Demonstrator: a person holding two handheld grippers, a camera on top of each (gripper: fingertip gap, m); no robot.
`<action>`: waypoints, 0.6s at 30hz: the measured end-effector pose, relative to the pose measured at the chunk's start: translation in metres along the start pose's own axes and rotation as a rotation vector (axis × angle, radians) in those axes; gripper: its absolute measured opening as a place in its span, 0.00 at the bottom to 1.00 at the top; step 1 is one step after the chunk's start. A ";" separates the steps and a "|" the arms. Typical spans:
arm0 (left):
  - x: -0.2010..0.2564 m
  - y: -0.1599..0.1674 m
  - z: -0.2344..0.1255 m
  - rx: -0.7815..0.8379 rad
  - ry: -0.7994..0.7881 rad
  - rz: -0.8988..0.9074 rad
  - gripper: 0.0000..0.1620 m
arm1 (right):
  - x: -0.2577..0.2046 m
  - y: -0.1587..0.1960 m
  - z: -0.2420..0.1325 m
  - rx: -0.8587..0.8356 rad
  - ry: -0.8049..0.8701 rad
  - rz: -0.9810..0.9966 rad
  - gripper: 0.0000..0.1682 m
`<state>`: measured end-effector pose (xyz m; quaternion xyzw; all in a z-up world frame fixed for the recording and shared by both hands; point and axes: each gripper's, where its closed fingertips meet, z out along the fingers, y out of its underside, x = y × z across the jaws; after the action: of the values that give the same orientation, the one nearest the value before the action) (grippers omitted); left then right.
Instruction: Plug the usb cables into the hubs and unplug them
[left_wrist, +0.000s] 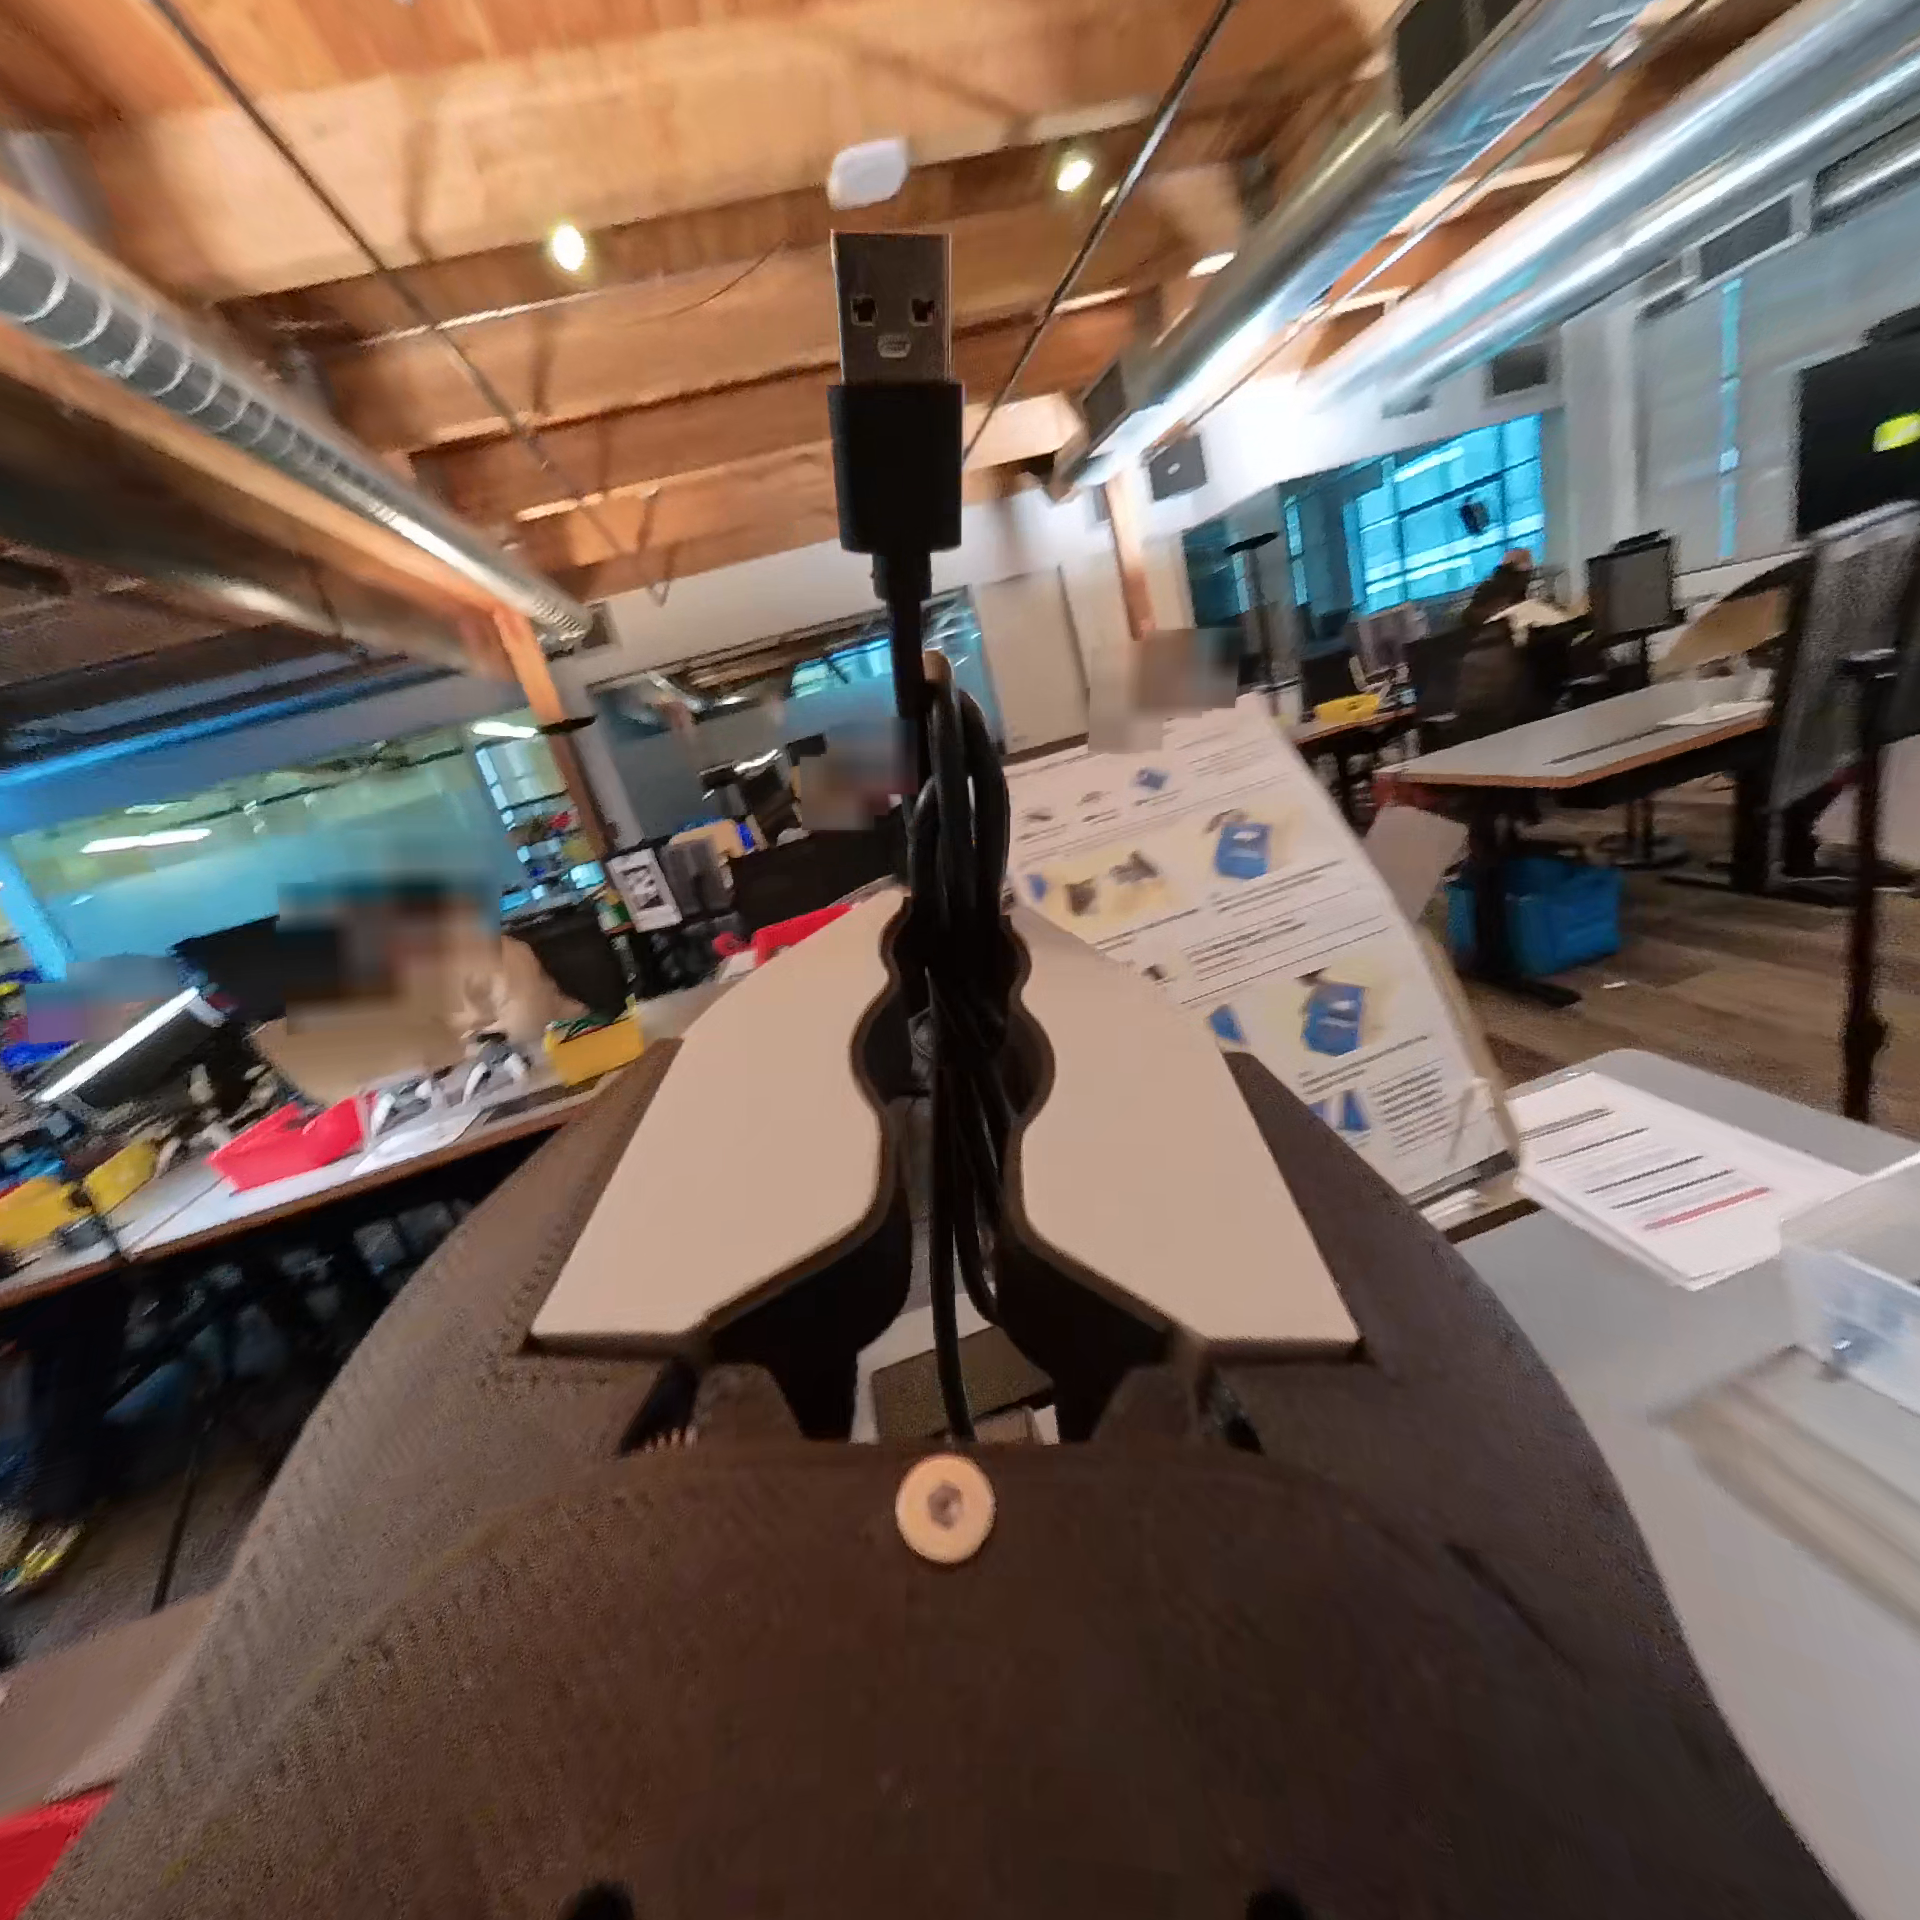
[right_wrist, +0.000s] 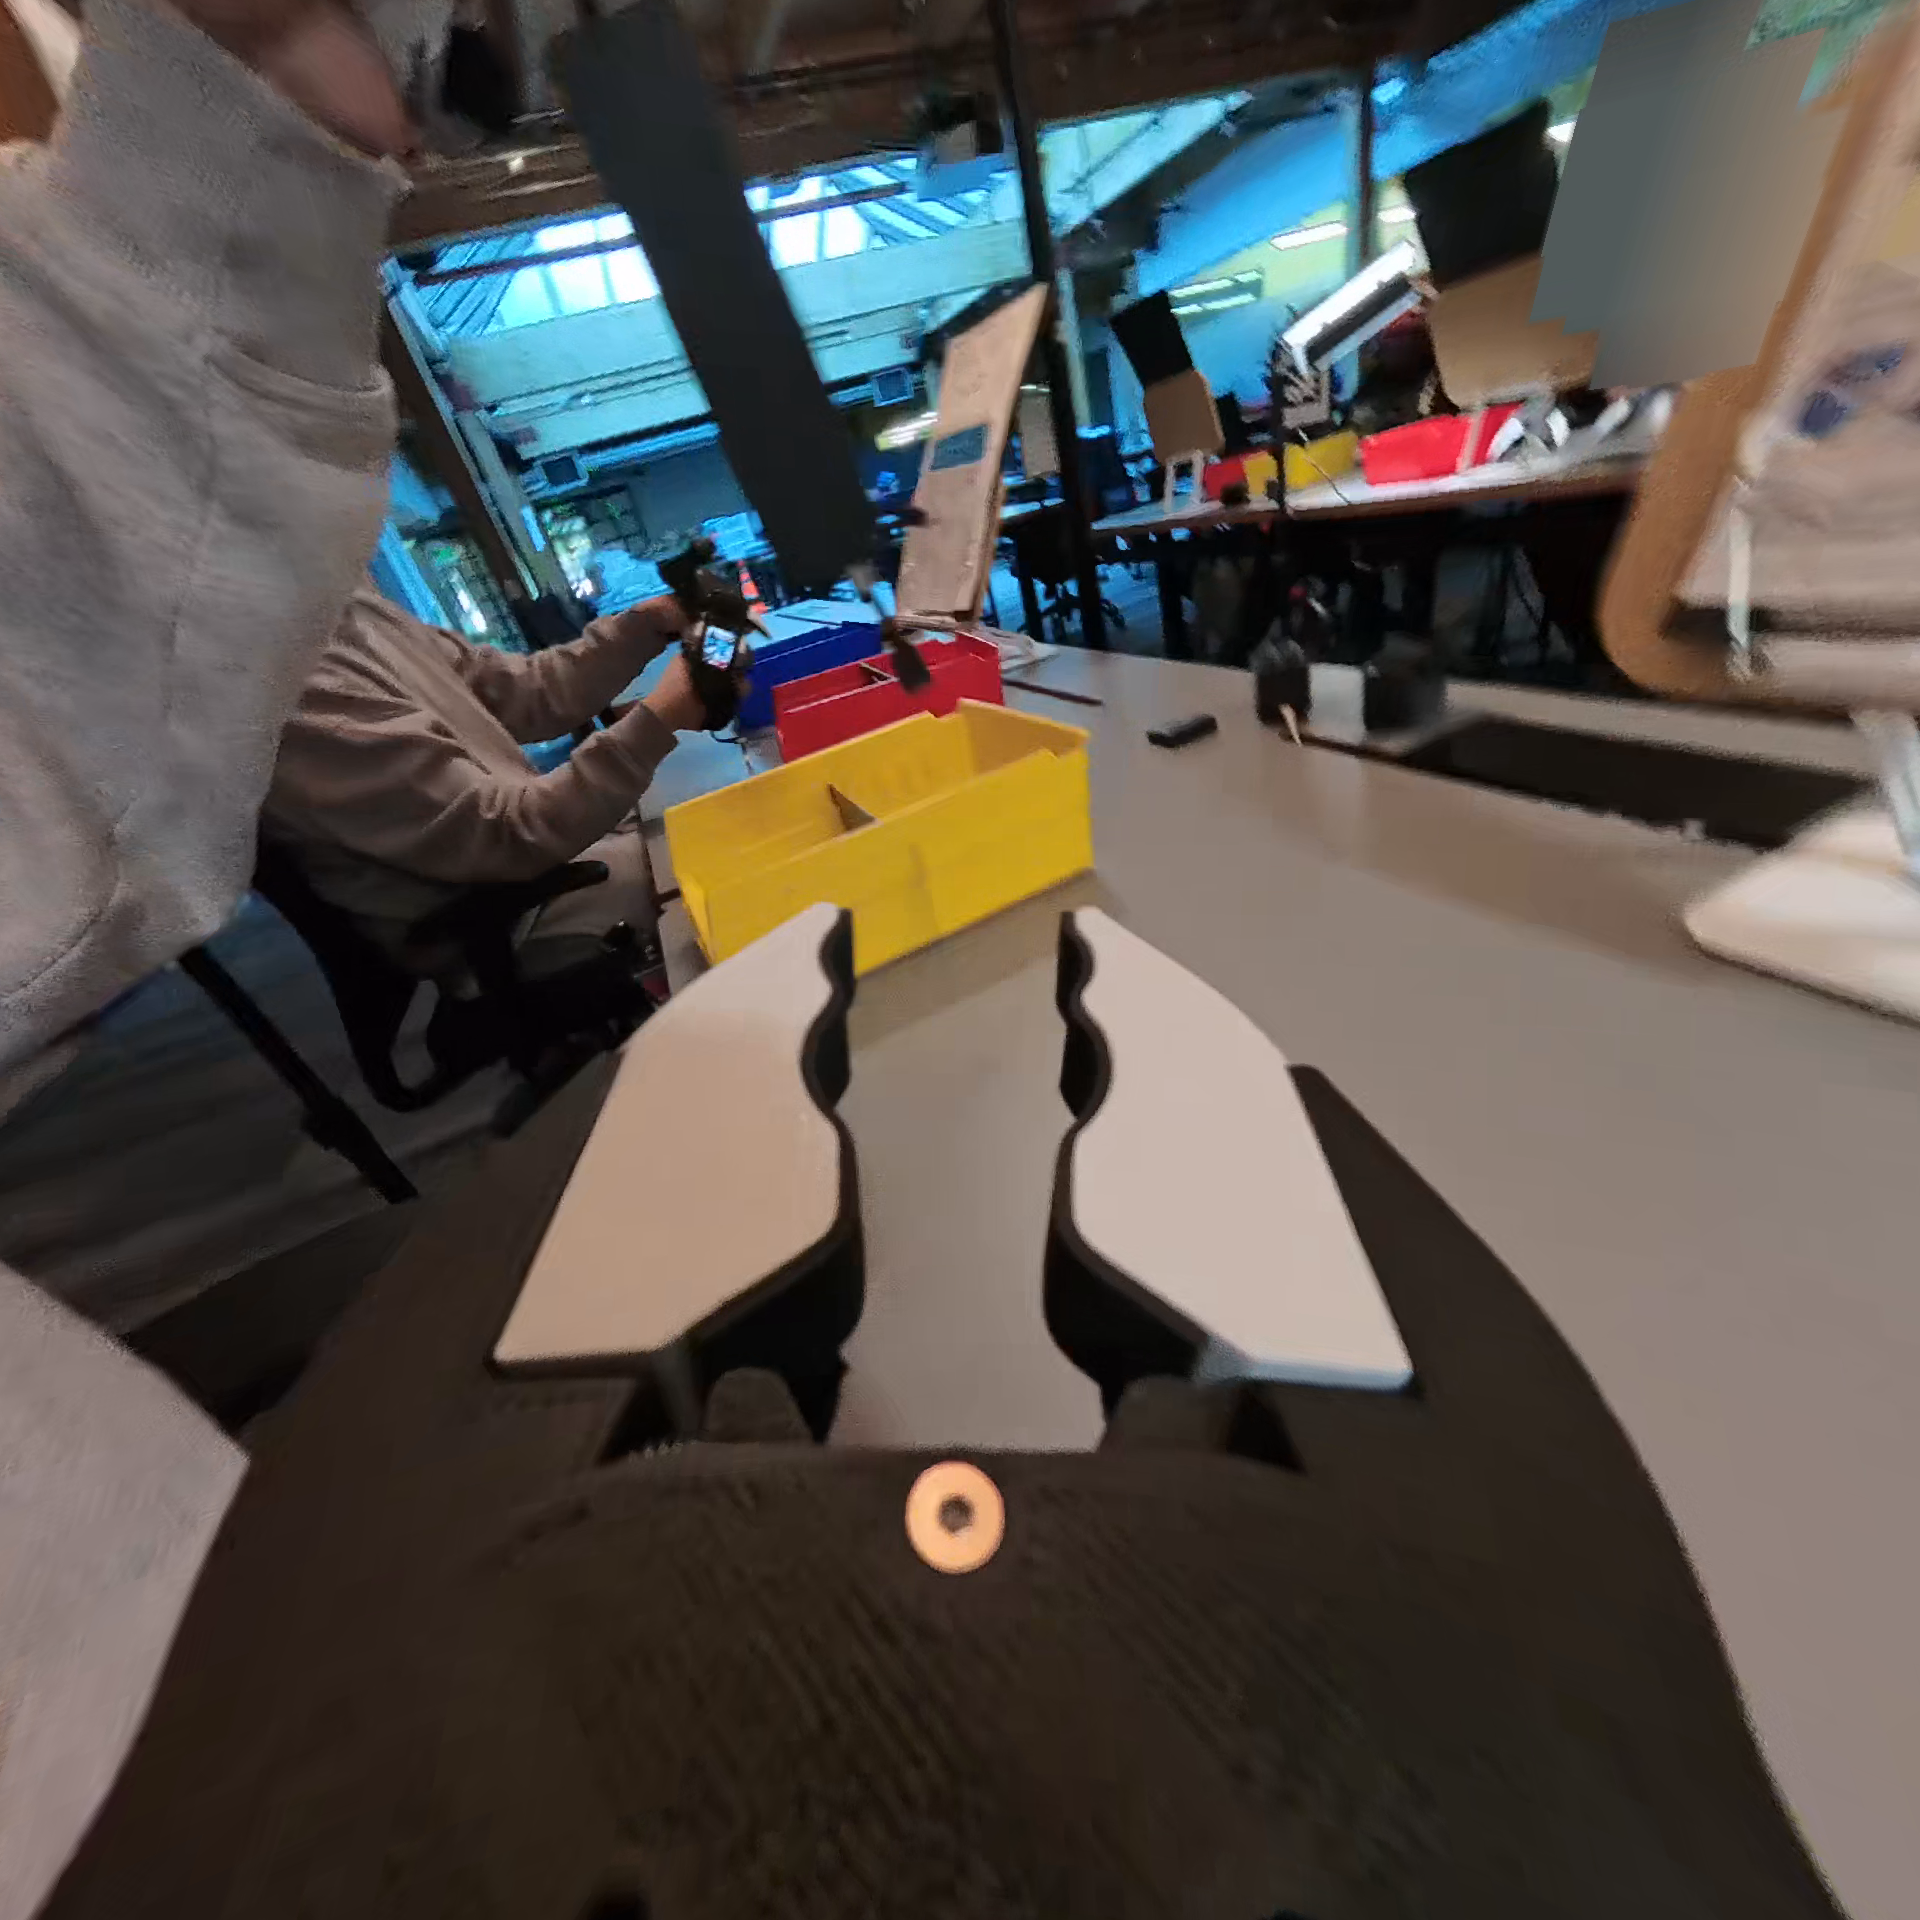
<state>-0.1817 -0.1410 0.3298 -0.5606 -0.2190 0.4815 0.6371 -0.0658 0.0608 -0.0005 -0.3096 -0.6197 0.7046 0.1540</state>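
In the left wrist view, the left gripper (left_wrist: 951, 971) is pinched nearly closed on a bundled black USB cable (left_wrist: 961, 935). Its two flat, pale grey finger plates have wavy dark inner edges, and the glossy round cord is looped several times in the narrow gap between them. From the bundle a short straight length rises to the USB-A plug (left_wrist: 894, 395), which stands upright well above the fingertips: a matte black moulded sleeve topped by a rectangular bright metal shell with two small square holes. The gripper body is dark, ribbed printed plastic with a round metal washer near its centre. To the right, on a light grey table (left_wrist: 1662, 1538), stands a clear acrylic holder with a printed sheet (left_wrist: 1247, 935), and another paper sheet (left_wrist: 1652, 1174) lies flat nearer. Behind are wooden ceiling beams and a ribbed silver duct (left_wrist: 208, 353).

In the right wrist view, the right gripper (right_wrist: 956, 971) stands wide apart and holds nothing; bare table (right_wrist: 1403, 1091), smooth and grey, shows between its fingers. Just beyond the tips sits a rectangular yellow plastic bin (right_wrist: 894, 831) with inner dividers, then a red bin (right_wrist: 883, 696) and a blue bin (right_wrist: 810, 649) farther off. At far left a seated person (right_wrist: 416, 748) in a grey knit sleeve holds another gripper. No hub can be made out in either view.
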 end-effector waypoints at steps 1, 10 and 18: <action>0.018 -0.006 0.002 0.015 0.029 0.000 0.08 | -0.012 -0.009 0.015 0.000 -0.021 -0.052 0.27; 0.161 0.006 0.010 0.133 0.277 -0.278 0.08 | -0.004 -0.057 0.082 0.041 0.352 -0.562 0.74; 0.204 0.055 0.036 0.041 0.386 -0.347 0.09 | 0.025 -0.028 0.039 -0.173 0.160 -0.425 0.40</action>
<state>-0.1415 0.0476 0.2351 -0.5833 -0.1764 0.2536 0.7512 -0.1136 0.0502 0.0217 -0.2390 -0.7148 0.5738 0.3203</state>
